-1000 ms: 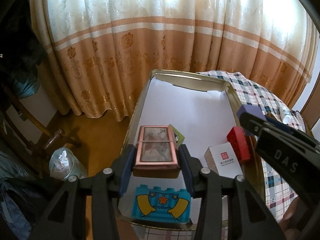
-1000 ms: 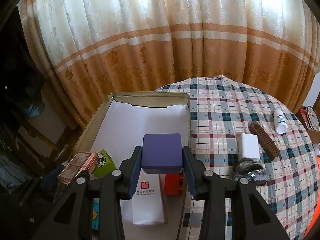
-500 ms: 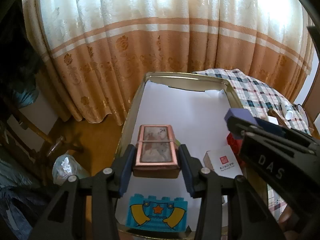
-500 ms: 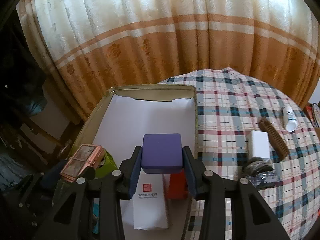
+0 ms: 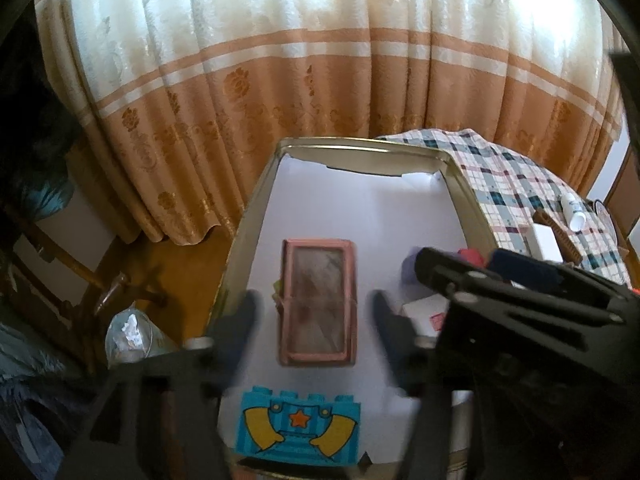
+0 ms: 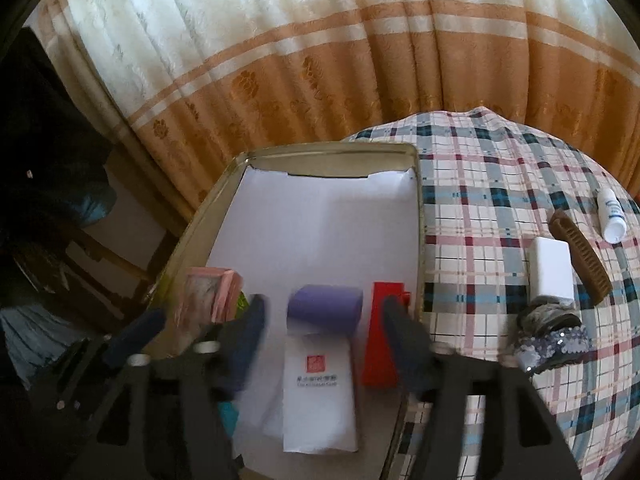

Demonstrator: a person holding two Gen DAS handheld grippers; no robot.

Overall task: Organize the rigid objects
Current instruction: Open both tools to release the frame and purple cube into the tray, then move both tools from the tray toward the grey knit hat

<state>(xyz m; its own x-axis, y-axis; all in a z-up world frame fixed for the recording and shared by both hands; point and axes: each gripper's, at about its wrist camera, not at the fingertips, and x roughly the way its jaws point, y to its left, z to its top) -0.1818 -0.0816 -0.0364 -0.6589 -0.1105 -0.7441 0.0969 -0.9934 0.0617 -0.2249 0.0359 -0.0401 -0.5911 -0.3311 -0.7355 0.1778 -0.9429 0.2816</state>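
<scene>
Black gripper (image 5: 316,312), silver screws

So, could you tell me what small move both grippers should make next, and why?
Probably lift both straight back out of the tray. The left gripper has just opened around the pink box, the right gripper around the purple block; neither is gripped, and both seem to rest inside.

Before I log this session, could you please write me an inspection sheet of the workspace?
Surface: plaid tablecloth; paper-lined metal tray on its left edge.
Job's things: pink framed box, purple block, white carton, red box, blue toy brick, all in the tray.
Clutter: white bottle, brown comb, white block, sequinned band.
Tongs: left tongs and right tongs just opened, jaws clear.
Cables: nothing seen.
Surroundings: curtain.
</scene>
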